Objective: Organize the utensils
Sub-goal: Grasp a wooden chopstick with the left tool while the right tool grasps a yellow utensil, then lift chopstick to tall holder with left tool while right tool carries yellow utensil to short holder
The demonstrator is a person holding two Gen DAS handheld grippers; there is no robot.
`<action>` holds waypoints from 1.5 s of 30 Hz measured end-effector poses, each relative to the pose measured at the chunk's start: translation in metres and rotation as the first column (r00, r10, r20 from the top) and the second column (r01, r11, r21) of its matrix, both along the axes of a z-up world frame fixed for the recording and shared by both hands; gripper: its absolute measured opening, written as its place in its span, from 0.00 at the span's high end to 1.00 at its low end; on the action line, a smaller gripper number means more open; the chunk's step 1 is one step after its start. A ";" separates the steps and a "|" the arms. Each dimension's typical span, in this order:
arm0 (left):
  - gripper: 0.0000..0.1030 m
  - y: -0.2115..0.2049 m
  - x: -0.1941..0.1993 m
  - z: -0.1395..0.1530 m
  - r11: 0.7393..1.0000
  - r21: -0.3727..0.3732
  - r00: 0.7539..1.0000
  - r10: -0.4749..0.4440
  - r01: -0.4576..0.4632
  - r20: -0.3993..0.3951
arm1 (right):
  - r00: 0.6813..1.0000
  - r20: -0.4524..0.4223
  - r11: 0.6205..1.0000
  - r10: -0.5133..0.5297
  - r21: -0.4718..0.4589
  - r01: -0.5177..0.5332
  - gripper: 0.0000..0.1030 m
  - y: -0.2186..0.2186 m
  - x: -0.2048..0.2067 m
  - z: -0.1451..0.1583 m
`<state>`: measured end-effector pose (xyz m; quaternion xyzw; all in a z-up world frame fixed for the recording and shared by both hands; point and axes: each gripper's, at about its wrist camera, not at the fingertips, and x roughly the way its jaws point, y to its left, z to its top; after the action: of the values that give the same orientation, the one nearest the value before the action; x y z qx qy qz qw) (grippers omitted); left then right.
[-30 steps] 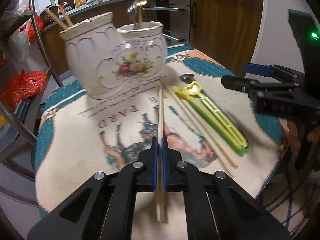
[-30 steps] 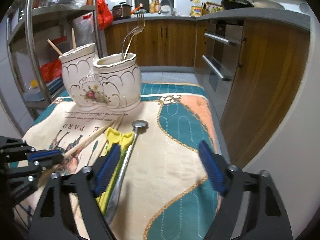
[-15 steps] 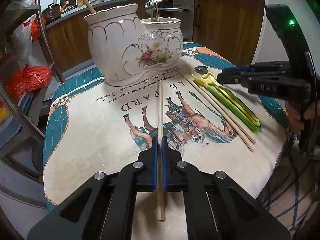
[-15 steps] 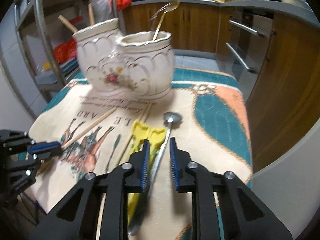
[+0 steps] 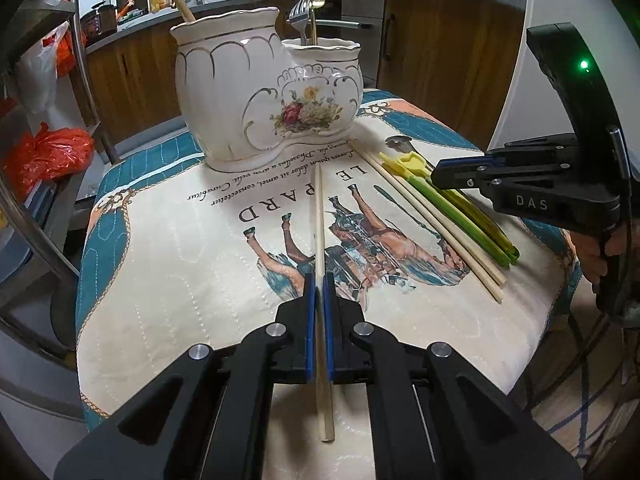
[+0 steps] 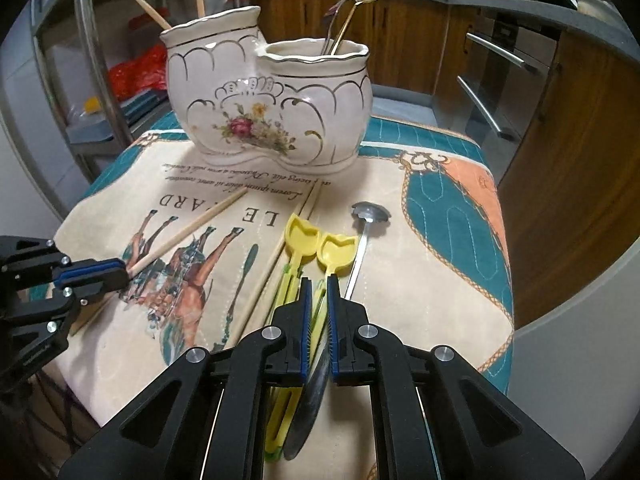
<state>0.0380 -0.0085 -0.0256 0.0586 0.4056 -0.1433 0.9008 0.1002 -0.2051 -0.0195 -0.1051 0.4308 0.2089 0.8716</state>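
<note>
A white floral two-pot ceramic holder (image 5: 268, 96) (image 6: 268, 100) stands at the far side of the printed cloth, with chopsticks in its left pot and forks (image 6: 360, 0) in its right. My left gripper (image 5: 318, 284) is shut on a wooden chopstick (image 5: 319, 216) that points toward the holder. My right gripper (image 6: 319, 286) is shut on the handle of a metal spoon (image 6: 362, 236), whose bowl rests on the cloth. Yellow-green tongs (image 6: 308, 256) (image 5: 452, 204) and two more chopsticks (image 5: 432, 228) lie beside the spoon.
The printed cloth (image 5: 180, 264) covers a small table with edges close on all sides. A metal shelf rack (image 5: 48, 160) with red bags stands to the left. Wooden kitchen cabinets (image 6: 560, 120) stand behind and to the right.
My right gripper went from open to shut around the spoon handle. My left gripper pulled back from the holder, keeping the chopstick.
</note>
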 end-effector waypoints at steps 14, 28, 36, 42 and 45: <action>0.94 0.000 -0.004 0.002 1.000 0.000 0.999 -0.026 0.026 -0.034 | 0.999 -0.054 0.996 -0.005 -0.088 0.000 0.82 0.011 0.007 -0.001; 0.94 -0.001 -0.001 -0.001 0.999 0.020 0.999 -0.034 0.035 -0.035 | 1.000 -0.019 1.000 0.002 -0.003 -0.002 0.89 0.007 0.008 0.002; 0.94 0.016 -0.010 0.018 0.996 -0.078 0.994 -0.032 0.040 0.106 | 0.991 0.133 0.990 0.009 0.142 -0.028 0.90 -0.008 -0.008 0.036; 0.94 0.026 -0.020 0.032 0.986 -0.159 0.962 0.003 0.042 0.272 | 0.961 0.275 0.976 0.022 0.204 -0.081 0.90 -0.011 -0.024 0.058; 0.94 0.031 -0.022 0.042 0.981 -0.190 0.933 0.036 0.035 0.359 | 0.942 0.336 0.962 0.016 0.250 -0.106 0.90 -0.012 -0.029 0.066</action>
<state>0.0160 0.0230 0.0163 -0.0037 0.2177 -0.1687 0.9613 0.0716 -0.2168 0.0468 -0.0346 0.2433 0.2711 0.9306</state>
